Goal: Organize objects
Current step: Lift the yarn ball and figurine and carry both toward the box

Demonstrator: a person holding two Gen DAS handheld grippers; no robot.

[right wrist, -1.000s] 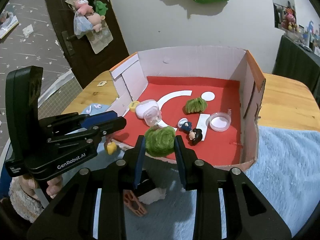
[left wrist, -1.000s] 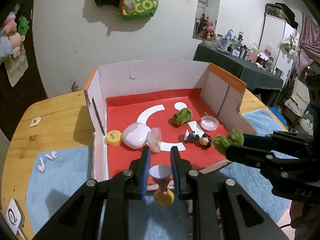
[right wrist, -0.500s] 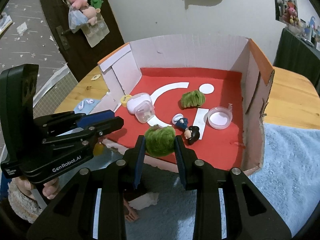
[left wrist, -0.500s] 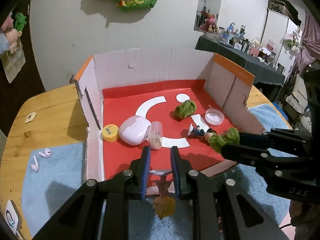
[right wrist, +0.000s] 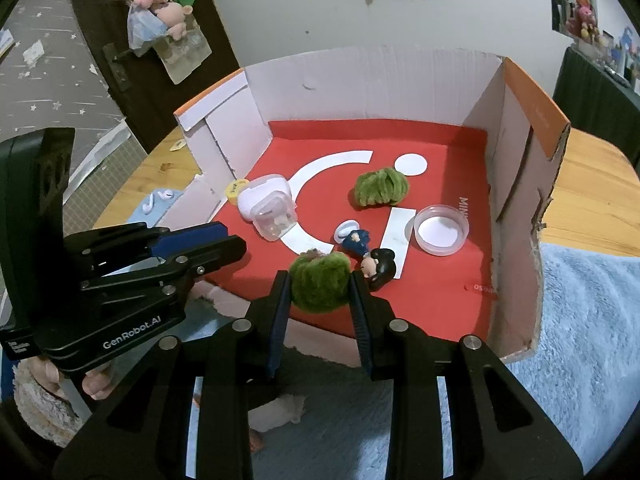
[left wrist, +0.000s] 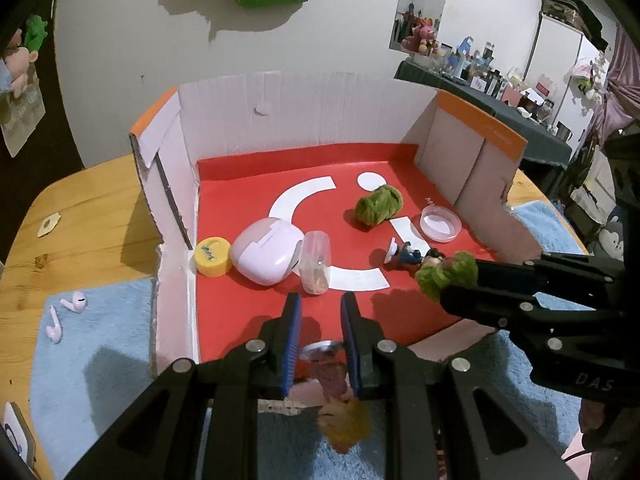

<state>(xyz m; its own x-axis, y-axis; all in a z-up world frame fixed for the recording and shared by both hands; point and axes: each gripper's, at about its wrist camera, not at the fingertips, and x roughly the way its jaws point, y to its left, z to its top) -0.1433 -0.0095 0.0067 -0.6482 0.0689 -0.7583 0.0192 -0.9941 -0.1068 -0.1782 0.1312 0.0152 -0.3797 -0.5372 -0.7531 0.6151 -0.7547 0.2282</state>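
Observation:
My left gripper is shut on a small figurine that hangs head down, its round silver base between the pads, over the near edge of the cardboard box. My right gripper is shut on a green fuzzy ball above the box's red floor, close to a dark-haired toy figure lying there. A second green fuzzy ball rests farther back. Each gripper also shows in the other's view, the right gripper to the right and the left gripper to the left.
Inside the box lie a yellow cap, a pale pink earbud case, a small clear container and a clear round dish. Two earbuds sit on the blue fluffy mat left of the box, on a wooden table.
Both grippers have moved forward and down toward the box, which now fills more of each view. Each keeps its hold on its object.

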